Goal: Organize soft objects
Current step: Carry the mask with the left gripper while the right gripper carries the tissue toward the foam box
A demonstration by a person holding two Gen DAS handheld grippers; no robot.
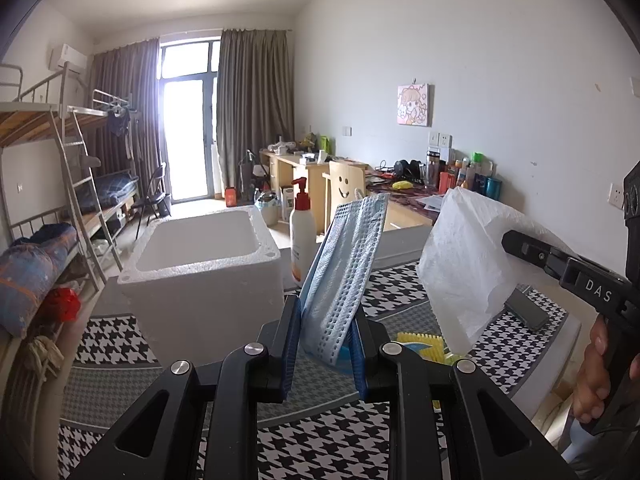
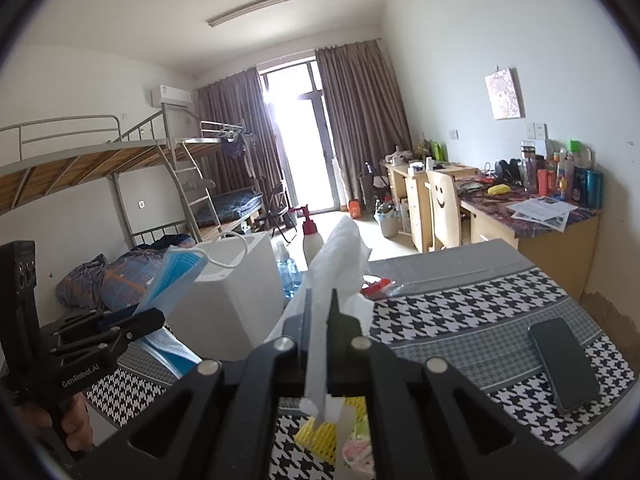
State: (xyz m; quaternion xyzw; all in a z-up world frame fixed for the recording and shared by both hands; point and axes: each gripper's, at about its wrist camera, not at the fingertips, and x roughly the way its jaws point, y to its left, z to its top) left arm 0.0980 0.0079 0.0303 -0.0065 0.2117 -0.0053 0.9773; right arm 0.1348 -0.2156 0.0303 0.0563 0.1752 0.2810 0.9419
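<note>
Gripping a blue face mask [image 1: 344,272], the left gripper [image 1: 326,344] has its blue-padded fingers [image 1: 290,344] pressed against the mask's lower end; the mask stands up and tilts rightward above the jaws. Seen from the right wrist view, the same mask [image 2: 176,276] sticks up from the left gripper [image 2: 132,320], its white ear loop [image 2: 228,252] hanging over toward the foam box.

Right gripper [image 2: 320,320]: jaws nearly together, clamped on a white tissue [image 2: 336,256] that rises ahead of the fingertips. In the left wrist view the tissue [image 1: 464,264] hangs off the right gripper [image 1: 520,246], to the right of the mask and apart from it.

Ahead and left of the left gripper: white foam box [image 1: 204,264], open top. The part of its cavity in view shows only white walls; the bottom is hidden from here. From the right wrist view only its outer wall [image 2: 228,304] shows.

Just beyond the box, between it and the mask: pump bottle [image 1: 302,232], red pump head, upright.

Below the grippers: houndstooth cloth [image 1: 120,340] covering the table. Yellow bristly item [image 1: 422,344] lies on it under the tissue. Dark phone [image 2: 564,364] lies flat to the right of the right gripper, well apart from it.
</note>
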